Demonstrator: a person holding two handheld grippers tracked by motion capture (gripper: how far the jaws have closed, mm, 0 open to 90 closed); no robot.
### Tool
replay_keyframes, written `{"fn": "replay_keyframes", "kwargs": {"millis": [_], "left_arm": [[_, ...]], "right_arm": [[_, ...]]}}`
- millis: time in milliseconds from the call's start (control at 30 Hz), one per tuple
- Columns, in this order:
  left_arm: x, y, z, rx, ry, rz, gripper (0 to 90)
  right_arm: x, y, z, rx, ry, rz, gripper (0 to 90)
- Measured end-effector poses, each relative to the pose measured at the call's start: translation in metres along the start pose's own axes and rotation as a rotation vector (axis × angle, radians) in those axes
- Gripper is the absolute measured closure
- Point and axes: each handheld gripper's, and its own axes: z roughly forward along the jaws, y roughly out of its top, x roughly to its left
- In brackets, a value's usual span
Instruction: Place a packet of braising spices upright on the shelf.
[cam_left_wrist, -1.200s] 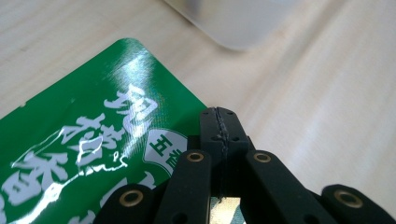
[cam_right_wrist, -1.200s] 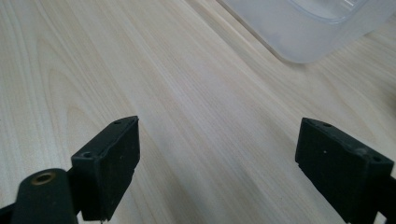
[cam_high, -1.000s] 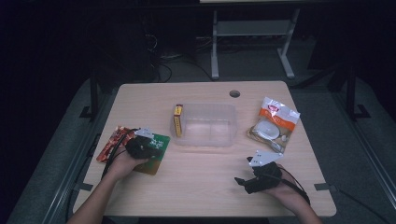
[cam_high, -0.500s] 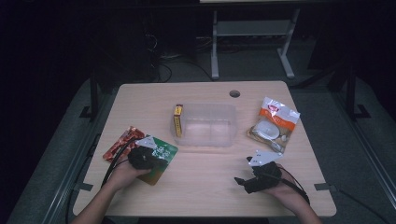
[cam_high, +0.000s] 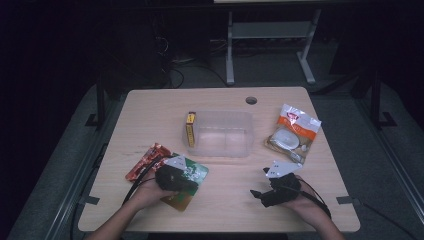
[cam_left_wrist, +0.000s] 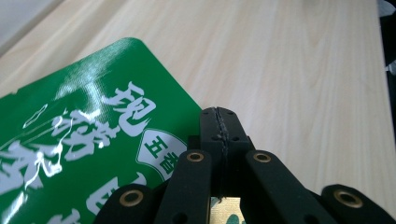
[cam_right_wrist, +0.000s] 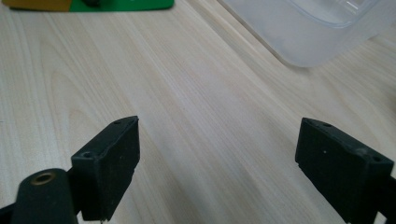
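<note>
Glossy green foil snack pouch (cam_high: 187, 177) lower left of the high view, pinched at its edge by the clamped left gripper (cam_left_wrist: 219, 128), right gripper (cam_right_wrist: 217, 163) gaping and empty; probably light, floppy, slippery, best held by the flat seam.

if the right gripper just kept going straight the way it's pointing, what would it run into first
Probably nothing close: bare table lies ahead of the open right gripper. Farther on, the clear plastic container sits off to the right and the green packet at the far edge.

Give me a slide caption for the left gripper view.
Left tool, jaws shut on the edge of a green pouch over a wooden table.
</note>
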Motion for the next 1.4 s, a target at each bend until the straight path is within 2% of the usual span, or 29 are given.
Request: {"fn": "replay_keyframes", "kwargs": {"millis": [133, 333, 633, 800, 900, 933, 1033, 1100, 1200, 1233, 1267, 1300, 1367, 1400], "left_arm": [[-0.009, 0.015, 0.018, -0.006, -0.036, 0.035, 90.0], [-0.018, 0.031, 0.036, -0.009, -0.037, 0.068, 90.0], [-0.031, 0.069, 0.076, -0.025, -0.059, 0.146, 90.0], [-0.031, 0.079, 0.088, -0.041, -0.059, 0.154, 90.0], [-0.031, 0.08, 0.087, -0.038, -0.048, 0.161, 90.0], [-0.031, 0.078, 0.084, -0.033, -0.034, 0.171, 90.0], [-0.03, 0.076, 0.078, -0.034, -0.025, 0.173, 90.0], [-0.026, 0.07, 0.063, -0.037, -0.034, 0.167, 90.0], [-0.019, 0.063, 0.045, -0.032, -0.011, 0.173, 89.9], [-0.019, 0.063, 0.045, -0.032, -0.011, 0.173, 89.8], [-0.014, 0.056, 0.033, -0.041, 0.019, 0.153, 89.7], [-0.01, 0.053, 0.026, -0.041, 0.031, 0.147, 89.6], [-0.007, 0.05, 0.021, -0.044, 0.045, 0.143, 89.7], [-0.003, 0.045, 0.013, -0.045, 0.07, 0.136, 89.7]], "right_arm": [[0.0, 0.0, 0.0, -0.002, 0.0, -0.002, 13.6], [-0.001, 0.001, 0.001, -0.003, 0.003, -0.001, 13.6], [-0.002, 0.0, -0.002, -0.013, 0.0, -0.006, 13.6], [-0.003, 0.0, -0.004, -0.021, 0.001, -0.008, 13.6], [-0.003, -0.001, -0.005, -0.023, 0.003, -0.008, 13.6], [-0.003, -0.001, -0.005, -0.022, 0.004, -0.004, 13.6], [-0.003, -0.001, -0.005, -0.02, 0.005, -0.004, 13.6], [-0.003, -0.001, -0.004, -0.02, 0.008, -0.01, 13.6], [-0.002, -0.001, -0.004, -0.018, 0.008, -0.012, 13.6], [-0.002, -0.001, -0.004, -0.017, 0.009, -0.01, 13.5], [-0.002, -0.001, -0.004, -0.016, 0.01, -0.008, 13.6], [-0.002, -0.001, -0.004, -0.017, 0.009, -0.01, 13.6], [-0.002, -0.001, -0.004, -0.017, 0.008, -0.011, 13.6], [-0.002, -0.001, -0.004, -0.017, 0.008, -0.011, 13.6]]}}
